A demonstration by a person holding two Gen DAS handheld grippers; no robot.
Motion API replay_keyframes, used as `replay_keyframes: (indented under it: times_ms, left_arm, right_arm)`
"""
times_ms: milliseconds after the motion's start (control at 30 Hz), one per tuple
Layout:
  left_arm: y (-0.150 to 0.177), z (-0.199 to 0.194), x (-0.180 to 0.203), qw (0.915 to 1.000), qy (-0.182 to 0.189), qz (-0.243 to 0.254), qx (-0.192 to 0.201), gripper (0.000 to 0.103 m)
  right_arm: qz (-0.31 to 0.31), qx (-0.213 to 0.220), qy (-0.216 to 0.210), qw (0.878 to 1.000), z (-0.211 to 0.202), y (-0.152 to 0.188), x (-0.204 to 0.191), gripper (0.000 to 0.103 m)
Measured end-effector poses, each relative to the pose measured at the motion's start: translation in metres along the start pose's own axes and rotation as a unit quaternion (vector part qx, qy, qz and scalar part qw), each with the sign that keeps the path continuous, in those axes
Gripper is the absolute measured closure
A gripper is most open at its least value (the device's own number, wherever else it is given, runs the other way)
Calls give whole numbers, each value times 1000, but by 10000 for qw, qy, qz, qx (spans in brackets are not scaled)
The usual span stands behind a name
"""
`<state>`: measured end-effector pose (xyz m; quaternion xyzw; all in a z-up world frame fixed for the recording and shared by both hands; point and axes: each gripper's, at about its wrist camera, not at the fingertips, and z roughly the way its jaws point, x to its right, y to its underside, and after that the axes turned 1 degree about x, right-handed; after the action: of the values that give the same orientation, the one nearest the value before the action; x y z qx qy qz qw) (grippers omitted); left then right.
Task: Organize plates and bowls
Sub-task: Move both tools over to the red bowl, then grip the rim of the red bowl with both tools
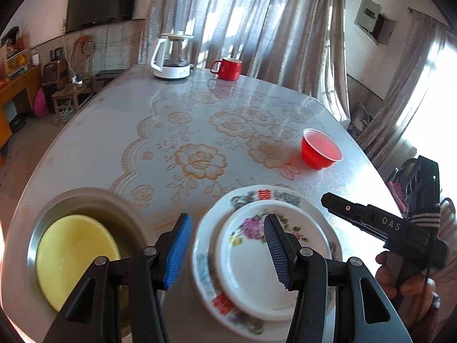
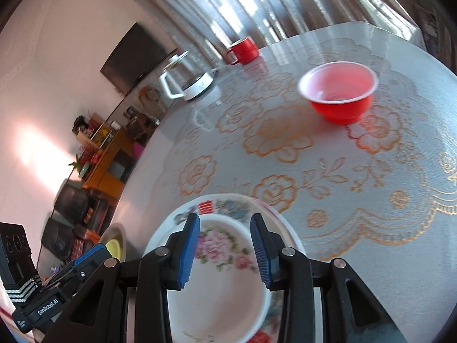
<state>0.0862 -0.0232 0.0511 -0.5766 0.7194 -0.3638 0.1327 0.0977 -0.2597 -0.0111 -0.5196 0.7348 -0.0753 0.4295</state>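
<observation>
Plates (image 1: 257,260) blurred, partly behind claws

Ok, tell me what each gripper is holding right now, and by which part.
Nothing is held. The left gripper and right gripper both hover with jaws open above the small plate, which lies on the bigger plate.

Small floral plate (image 1: 251,268) is stacked on larger patterned plate (image 1: 205,265), near bench edge. Yellow bowl (image 1: 74,257) is nested in steel bowl (image 1: 85,200), beside the stack. Red bowl (image 2: 338,95) stands upright, well apart.
</observation>
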Motion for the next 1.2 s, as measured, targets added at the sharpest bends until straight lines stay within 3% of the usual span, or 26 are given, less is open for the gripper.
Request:
replay_keyframes:
  times_ms: [533, 800, 1100, 1200]
  left_arm:
    - [-36, 69, 77, 9975, 110, 520, -470, 50]
    - [-57, 101, 106, 9961, 155, 706, -511, 50]
    - [-82, 145, 133, 9947, 299, 730, -664, 57]
    - [-90, 164, 139, 9942, 339, 672, -764, 59]
  right_arm:
    - [730, 522, 366, 9953, -31, -33, 89, 66]
    - [927, 786, 568, 9910, -43, -62, 128, 66]
    - [829, 857, 715, 9903, -30, -96, 143, 67]
    - [744, 817, 733, 9912, -19, -104, 142, 72]
